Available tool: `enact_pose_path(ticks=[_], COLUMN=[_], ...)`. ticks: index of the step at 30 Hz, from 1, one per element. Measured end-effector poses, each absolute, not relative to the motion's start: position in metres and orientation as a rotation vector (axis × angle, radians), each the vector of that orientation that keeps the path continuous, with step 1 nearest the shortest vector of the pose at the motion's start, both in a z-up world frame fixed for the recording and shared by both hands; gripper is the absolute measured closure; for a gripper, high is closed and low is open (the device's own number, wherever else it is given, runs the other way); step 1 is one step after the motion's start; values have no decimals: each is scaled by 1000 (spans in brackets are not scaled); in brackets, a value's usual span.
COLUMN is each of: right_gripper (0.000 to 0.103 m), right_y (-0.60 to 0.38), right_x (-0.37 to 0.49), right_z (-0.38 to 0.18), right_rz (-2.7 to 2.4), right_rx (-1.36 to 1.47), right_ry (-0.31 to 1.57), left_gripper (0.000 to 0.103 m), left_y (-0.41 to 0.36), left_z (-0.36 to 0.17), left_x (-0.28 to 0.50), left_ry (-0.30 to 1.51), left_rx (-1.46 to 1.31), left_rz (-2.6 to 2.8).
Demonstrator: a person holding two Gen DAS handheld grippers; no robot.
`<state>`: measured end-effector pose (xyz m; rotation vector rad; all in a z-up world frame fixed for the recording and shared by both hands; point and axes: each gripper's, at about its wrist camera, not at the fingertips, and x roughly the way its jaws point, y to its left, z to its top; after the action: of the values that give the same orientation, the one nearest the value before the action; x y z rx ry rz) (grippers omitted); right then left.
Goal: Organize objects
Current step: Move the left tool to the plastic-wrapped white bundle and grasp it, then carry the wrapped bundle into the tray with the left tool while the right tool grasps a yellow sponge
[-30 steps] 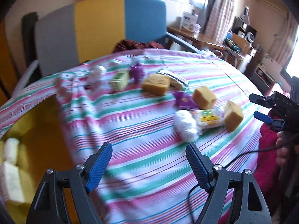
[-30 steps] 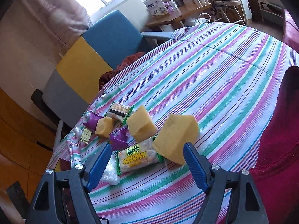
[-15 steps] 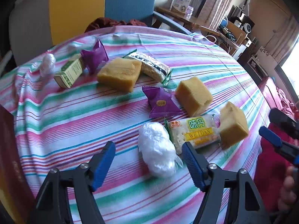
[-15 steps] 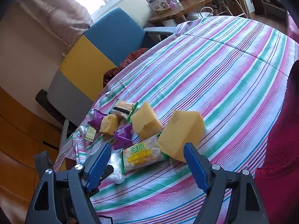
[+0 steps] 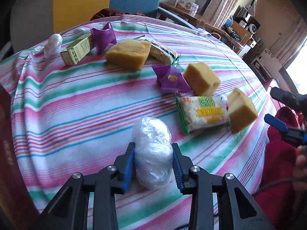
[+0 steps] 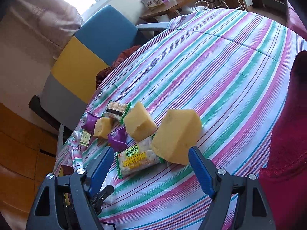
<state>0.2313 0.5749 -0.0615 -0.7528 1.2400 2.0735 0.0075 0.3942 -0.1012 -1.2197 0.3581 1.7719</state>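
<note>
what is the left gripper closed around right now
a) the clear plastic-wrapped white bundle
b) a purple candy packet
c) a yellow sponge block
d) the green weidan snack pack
a: in the left wrist view the left gripper has both blue pads pressed against the sides of the plastic-wrapped white bundle, while the Weidan snack pack lies apart on the striped tablecloth.

Plastic-wrapped bundle (image 5: 152, 151) between left tongs (image 5: 153, 166); snack packet (image 5: 203, 113) behind, right.

Left gripper (image 5: 153, 163) clamped on white plastic-wrapped bundle (image 5: 152, 151), striped tablecloth (image 5: 76, 115), snacks beyond
</note>
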Motion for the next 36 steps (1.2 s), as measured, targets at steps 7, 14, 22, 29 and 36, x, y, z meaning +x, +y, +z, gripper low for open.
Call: enact_pose_path(ticks=[7, 14, 22, 29, 36], right_gripper=[22, 22, 49, 51, 51], right_y=[580, 600, 599, 592, 590], right_x=[223, 201, 179, 173, 172], right_z=[-70, -82, -100, -98, -92], right_rz=[1965, 1859, 1845, 1860, 1885], right_rx=[-865, -966, -1118, -1137, -1107], right_ry=[1196, 1106, 1011, 929, 896], left_gripper=[67, 67, 67, 67, 67], left_y=[372, 342, 307, 259, 181], left_z=[-94, -68, -44, -25, -16], left_x=[18, 27, 29, 15, -10], left_ry=[373, 327, 236, 139, 47], left_rx=[-1200, -1131, -1099, -1098, -1125], left_rz=[1768, 1781, 1816, 1916, 2088])
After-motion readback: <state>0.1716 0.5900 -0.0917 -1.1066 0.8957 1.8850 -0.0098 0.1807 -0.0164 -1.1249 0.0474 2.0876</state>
